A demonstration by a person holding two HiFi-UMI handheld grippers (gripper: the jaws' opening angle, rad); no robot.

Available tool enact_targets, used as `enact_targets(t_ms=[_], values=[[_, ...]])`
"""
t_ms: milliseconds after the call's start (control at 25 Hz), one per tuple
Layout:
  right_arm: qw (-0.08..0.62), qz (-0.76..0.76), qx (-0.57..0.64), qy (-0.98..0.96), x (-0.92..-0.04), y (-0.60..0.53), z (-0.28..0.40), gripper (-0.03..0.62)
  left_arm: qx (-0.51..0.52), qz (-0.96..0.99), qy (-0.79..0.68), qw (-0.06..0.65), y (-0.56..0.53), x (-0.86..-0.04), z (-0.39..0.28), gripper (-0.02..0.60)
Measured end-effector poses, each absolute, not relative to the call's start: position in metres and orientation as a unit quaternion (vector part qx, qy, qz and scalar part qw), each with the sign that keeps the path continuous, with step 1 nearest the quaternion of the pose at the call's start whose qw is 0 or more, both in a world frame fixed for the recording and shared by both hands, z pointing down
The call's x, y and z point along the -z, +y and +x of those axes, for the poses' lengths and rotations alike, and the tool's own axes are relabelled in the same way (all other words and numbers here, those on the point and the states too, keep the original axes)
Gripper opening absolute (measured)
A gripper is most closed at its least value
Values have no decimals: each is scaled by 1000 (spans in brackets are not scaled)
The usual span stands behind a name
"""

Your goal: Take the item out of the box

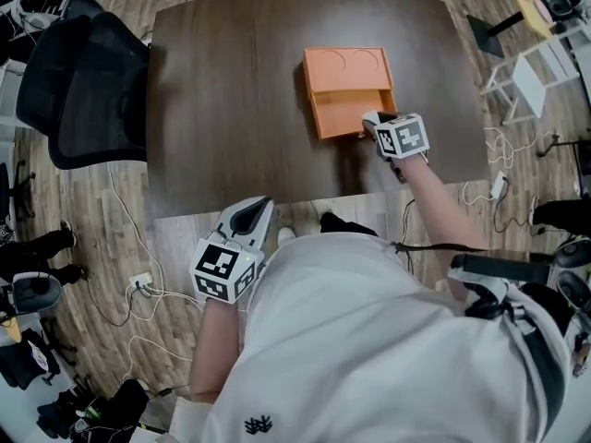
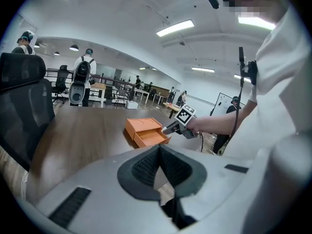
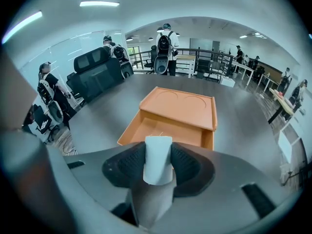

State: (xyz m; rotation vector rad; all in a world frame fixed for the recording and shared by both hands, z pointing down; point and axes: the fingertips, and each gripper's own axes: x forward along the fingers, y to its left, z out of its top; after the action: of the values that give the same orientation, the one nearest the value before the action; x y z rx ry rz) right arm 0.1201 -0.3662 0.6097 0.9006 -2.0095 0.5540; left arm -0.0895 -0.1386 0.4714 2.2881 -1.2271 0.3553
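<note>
An orange box [image 1: 343, 70] lies on the dark table [image 1: 231, 109] with its drawer [image 1: 349, 111] pulled out toward me; the drawer [image 3: 163, 130] looks empty inside. My right gripper [image 1: 374, 124] hovers at the drawer's front right corner, shut on a small white rounded item [image 3: 157, 165]. In the right gripper view the item stands upright between the two black pads [image 3: 187, 167], just in front of the box [image 3: 180, 106]. My left gripper [image 1: 249, 212] hangs off the table's near edge by my body, shut and empty. Its view shows the box [image 2: 141, 126] and the right gripper [image 2: 170, 128] farther off.
A black office chair [image 1: 78, 86] stands at the table's left side. Cables and a power strip [image 1: 138, 282] lie on the wood floor. A white rack [image 1: 536, 72] stands at the right. Several people stand in the background [image 3: 165, 48].
</note>
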Motion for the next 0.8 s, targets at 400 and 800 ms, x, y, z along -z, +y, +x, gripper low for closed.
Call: enact_targets(t_ms=[400, 800], values=[[368, 371, -221, -824, -567, -302, 112, 161, -129, 860, -425, 249, -112, -468, -91, 9], [334, 378, -215, -837, -539, -234, 103, 161, -129, 876, -397, 243, -81, -471, -91, 9]])
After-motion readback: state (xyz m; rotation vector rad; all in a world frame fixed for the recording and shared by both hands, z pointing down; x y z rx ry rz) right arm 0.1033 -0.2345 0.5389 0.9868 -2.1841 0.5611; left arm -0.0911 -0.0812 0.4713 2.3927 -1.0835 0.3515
